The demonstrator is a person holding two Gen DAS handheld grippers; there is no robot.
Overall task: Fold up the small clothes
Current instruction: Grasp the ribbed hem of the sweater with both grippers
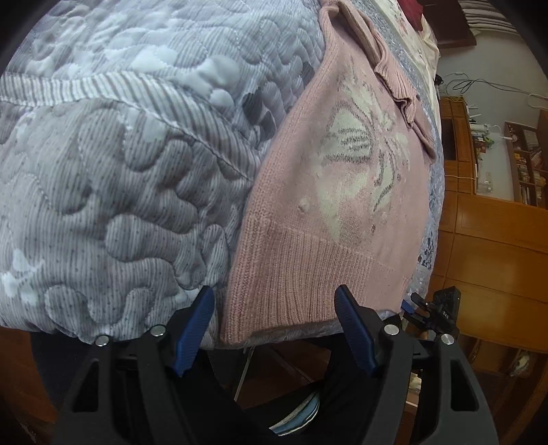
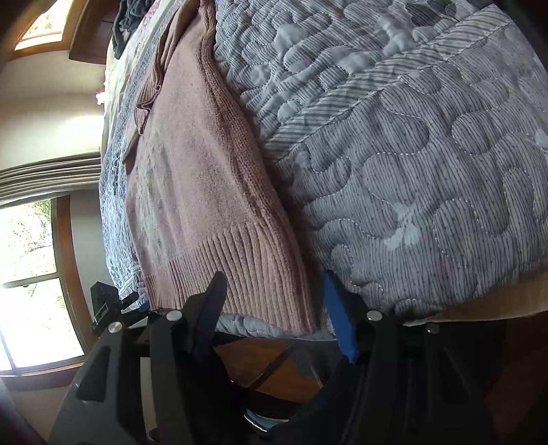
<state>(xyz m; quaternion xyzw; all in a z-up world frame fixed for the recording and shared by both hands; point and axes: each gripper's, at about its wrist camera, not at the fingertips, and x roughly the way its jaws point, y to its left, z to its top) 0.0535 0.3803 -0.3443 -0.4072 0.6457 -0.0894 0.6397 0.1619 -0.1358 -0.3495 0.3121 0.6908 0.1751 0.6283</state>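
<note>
A small pink knitted sweater (image 1: 346, 191) with a white butterfly motif lies flat on a grey quilted bedspread (image 1: 120, 171), its ribbed hem at the bed's near edge and a sleeve folded across its top. My left gripper (image 1: 275, 301) stands open at one end of the hem, blue pads on either side of the corner. In the right wrist view the same sweater (image 2: 205, 191) lies left of centre, and my right gripper (image 2: 274, 285) is open around the hem's other corner. Neither pair of fingers presses the knit.
The quilt (image 2: 411, 154) covers the bed widely beside the sweater. Wooden floor and cabinets (image 1: 486, 239) lie beyond the bed edge. A bright window (image 2: 30, 274) is at the left in the right wrist view. Dark clothes (image 2: 132, 20) sit at the bed's far end.
</note>
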